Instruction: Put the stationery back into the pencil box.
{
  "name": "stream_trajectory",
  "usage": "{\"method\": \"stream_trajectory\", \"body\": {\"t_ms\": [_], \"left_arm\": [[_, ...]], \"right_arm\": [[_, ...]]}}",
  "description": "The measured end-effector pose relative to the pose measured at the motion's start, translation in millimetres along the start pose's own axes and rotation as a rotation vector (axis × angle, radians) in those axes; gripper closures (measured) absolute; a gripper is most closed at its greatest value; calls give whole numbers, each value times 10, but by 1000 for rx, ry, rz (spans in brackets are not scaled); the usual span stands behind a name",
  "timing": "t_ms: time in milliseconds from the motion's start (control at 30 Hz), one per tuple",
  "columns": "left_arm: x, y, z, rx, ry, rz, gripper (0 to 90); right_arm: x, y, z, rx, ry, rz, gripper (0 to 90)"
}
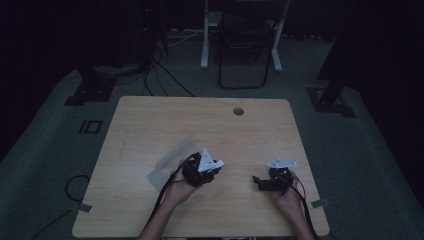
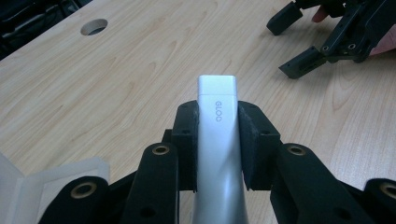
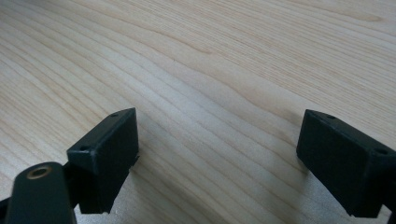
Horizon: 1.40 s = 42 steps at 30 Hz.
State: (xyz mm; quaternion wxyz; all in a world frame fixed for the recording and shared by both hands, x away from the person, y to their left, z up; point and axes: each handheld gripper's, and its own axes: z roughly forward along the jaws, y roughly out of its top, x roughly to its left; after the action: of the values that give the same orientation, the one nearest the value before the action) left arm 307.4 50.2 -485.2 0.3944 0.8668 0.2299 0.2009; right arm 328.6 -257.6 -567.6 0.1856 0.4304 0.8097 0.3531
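A pale wood table (image 1: 150,125) with a round hole (image 1: 238,111) stands in a dim room, a chair (image 1: 245,45) beyond it. The left gripper (image 2: 218,121) pinches a silver tube (image 2: 218,140) marked GLOO, just above the table. The right gripper (image 3: 219,149) rests spread wide. A clear bag (image 1: 172,162) lies beside the left.

Both forearms enter from the near edge of the high view. The left hand (image 1: 182,182) carries the left gripper (image 2: 218,140) near the table's middle, its grey three-cornered plate tilted toward the right. Its jaws are clamped, pads pressing from both sides. The right hand (image 1: 287,197) carries the right gripper (image 3: 217,158) at the near right, low over the tabletop and pointed left. Its jaws stand wide apart with nothing between them. A cable trails from each gripper along the forearm.
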Motion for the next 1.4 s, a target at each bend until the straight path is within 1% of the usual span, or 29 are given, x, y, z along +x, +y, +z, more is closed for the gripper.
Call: {"method": "stream_trajectory", "body": {"t_ms": [667, 1133, 1400], "left_arm": [[129, -44, -107, -1, 44, -17, 709], [187, -53, -142, 2, 61, -16, 709], [225, -63, -174, -4, 72, -26, 709]], "right_arm": [[0, 0, 0, 0, 0, 0, 127], [0, 0, 0, 0, 0, 1, 127], [0, 0, 0, 0, 0, 1, 127]]}}
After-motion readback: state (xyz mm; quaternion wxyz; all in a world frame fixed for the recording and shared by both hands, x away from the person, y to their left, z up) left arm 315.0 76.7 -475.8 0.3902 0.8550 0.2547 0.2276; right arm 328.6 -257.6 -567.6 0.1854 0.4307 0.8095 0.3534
